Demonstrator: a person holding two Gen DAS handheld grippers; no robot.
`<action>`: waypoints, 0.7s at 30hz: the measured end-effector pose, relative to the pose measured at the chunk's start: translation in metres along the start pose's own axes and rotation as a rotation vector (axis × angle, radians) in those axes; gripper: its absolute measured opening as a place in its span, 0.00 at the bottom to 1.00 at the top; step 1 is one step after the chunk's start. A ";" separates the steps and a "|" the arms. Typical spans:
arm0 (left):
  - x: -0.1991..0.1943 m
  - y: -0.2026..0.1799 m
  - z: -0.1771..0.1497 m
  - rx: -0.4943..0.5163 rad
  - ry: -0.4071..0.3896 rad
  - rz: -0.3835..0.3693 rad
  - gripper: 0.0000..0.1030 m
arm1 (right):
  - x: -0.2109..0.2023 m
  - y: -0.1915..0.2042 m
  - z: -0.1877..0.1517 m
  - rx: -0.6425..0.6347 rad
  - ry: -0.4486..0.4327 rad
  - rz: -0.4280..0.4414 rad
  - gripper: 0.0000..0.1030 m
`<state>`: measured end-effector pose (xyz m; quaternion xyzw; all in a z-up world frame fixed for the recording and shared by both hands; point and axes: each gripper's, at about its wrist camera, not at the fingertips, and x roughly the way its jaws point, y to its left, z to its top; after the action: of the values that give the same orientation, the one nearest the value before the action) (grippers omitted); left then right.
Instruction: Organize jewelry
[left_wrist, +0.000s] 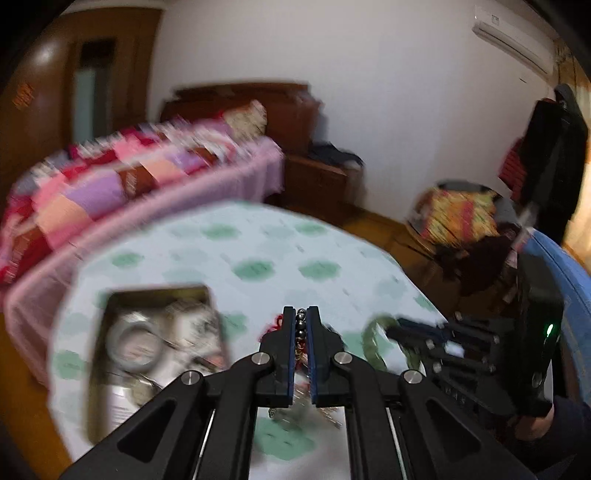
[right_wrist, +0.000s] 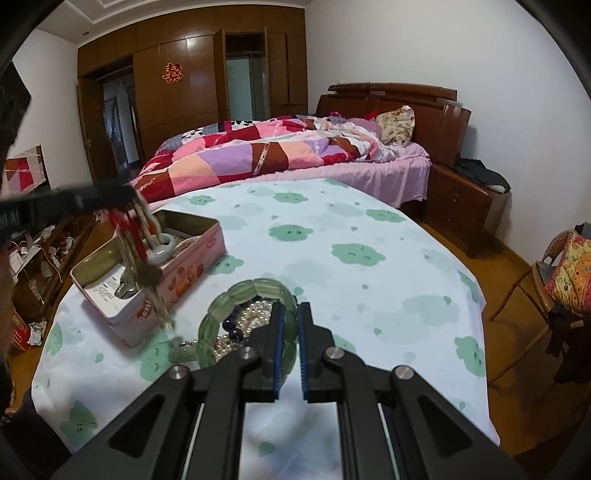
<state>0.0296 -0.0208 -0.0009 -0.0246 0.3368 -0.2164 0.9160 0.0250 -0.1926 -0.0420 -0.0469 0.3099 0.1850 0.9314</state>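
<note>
My left gripper (left_wrist: 301, 314) is shut on a dark beaded strand with red cord and tassels (left_wrist: 301, 325); in the right wrist view it hangs from the left gripper (right_wrist: 129, 195) as red and beige tassels (right_wrist: 142, 243) over the pink tin box (right_wrist: 192, 266). The tin (left_wrist: 110, 306) holds a pale bangle (left_wrist: 133, 343) and papers. My right gripper (right_wrist: 290, 314) is shut on a green stone bracelet (right_wrist: 218, 306), which rings a pile of pearl and purple beads (right_wrist: 243, 325) on the table.
The table (right_wrist: 369, 288) has a white cloth with green cloud prints. A bed with a patchwork quilt (right_wrist: 277, 151) stands behind it. A wicker chair (right_wrist: 554, 280) with clothes is at the right. A low shelf (right_wrist: 40, 254) is at the left.
</note>
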 end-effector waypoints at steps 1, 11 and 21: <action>0.011 0.002 -0.006 -0.019 0.030 0.004 0.04 | 0.000 -0.002 0.000 0.003 0.001 -0.001 0.08; 0.049 0.003 -0.036 -0.001 0.169 0.046 0.11 | 0.002 -0.008 -0.004 0.016 0.013 -0.009 0.08; 0.052 -0.002 -0.052 0.030 0.185 0.112 0.62 | 0.004 -0.007 -0.005 0.021 0.020 -0.006 0.08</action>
<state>0.0313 -0.0392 -0.0716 0.0283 0.4175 -0.1711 0.8920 0.0274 -0.1987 -0.0488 -0.0397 0.3208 0.1784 0.9293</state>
